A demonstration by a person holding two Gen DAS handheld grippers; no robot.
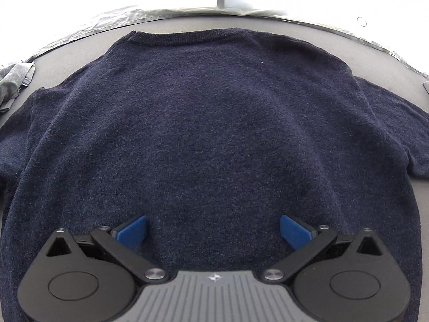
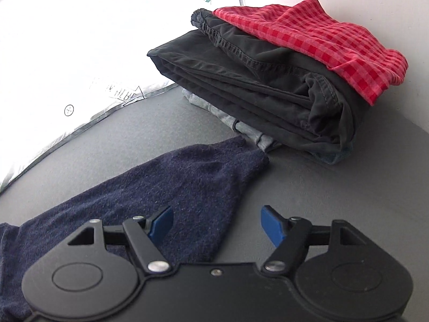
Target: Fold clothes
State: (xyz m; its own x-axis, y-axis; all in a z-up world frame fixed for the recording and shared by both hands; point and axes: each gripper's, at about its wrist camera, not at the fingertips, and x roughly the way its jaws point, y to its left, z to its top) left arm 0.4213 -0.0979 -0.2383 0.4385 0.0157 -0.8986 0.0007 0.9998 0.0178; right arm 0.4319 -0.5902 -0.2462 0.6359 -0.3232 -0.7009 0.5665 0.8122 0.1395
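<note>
A dark navy knit sweater (image 1: 209,123) lies flat on the grey table, neckline at the far side, both sleeves spread out sideways. My left gripper (image 1: 213,230) is open and empty, hovering over the sweater's lower body near the hem. In the right wrist view one navy sleeve (image 2: 187,187) lies flat with its cuff pointing toward a clothes pile. My right gripper (image 2: 217,226) is open and empty, just above the sleeve's right edge; its left fingertip (image 2: 161,225) is over the sleeve, its right fingertip (image 2: 273,228) over bare table.
A pile of folded clothes stands beyond the sleeve: a red checked shirt (image 2: 321,43) on a black garment (image 2: 268,88) on a grey one (image 2: 241,126). A crumpled grey garment (image 1: 13,83) lies at the table's far left. The grey table (image 2: 348,187) ends at a silvery sheet (image 2: 80,123).
</note>
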